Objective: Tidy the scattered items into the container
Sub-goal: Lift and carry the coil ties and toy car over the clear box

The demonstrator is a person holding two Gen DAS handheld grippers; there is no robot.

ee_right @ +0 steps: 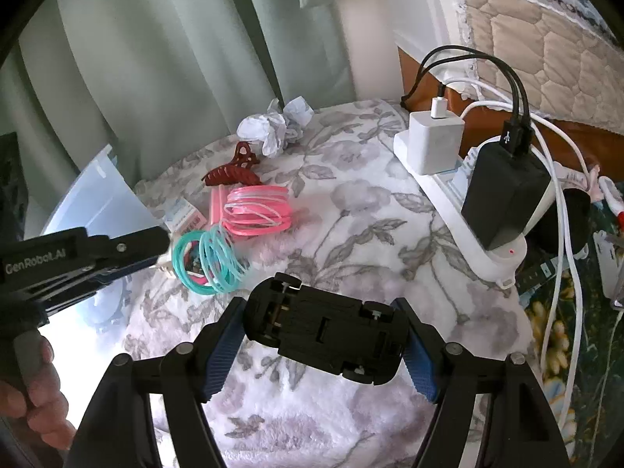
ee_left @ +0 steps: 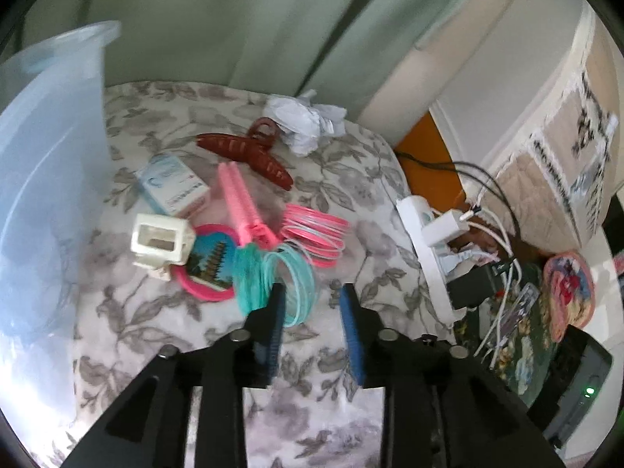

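The right gripper [ee_right: 325,335] held a black toy car [ee_right: 323,329] clamped end to end between its blue pads, underside up, so the chassis, axles and wheels showed, above the near part of a tabletop [ee_right: 351,210] covered in a white cloth with grey flowers. The left gripper [ee_left: 312,304] stood partly open and empty, one fingertip just in front of a bunch of teal bangles [ee_left: 280,277]. Beside those lay pink bangles [ee_left: 314,234], a pink comb [ee_left: 241,199], a dark red claw clip [ee_left: 249,152], a small box [ee_left: 173,187] with red print too blurred to read, a cream frame-like piece [ee_left: 162,240], a pink-rimmed round mirror [ee_left: 210,265] bearing a tower picture, and crumpled paper [ee_left: 304,119] at the far edge. The translucent bluish container [ee_left: 43,179] stood at the left edge. Only the right wrist view showed the left gripper from the side (its body read "GenRobot.AI") with a hand [ee_right: 37,394] on its grip, and a white power strip [ee_right: 460,210] with chargers at the right edge.
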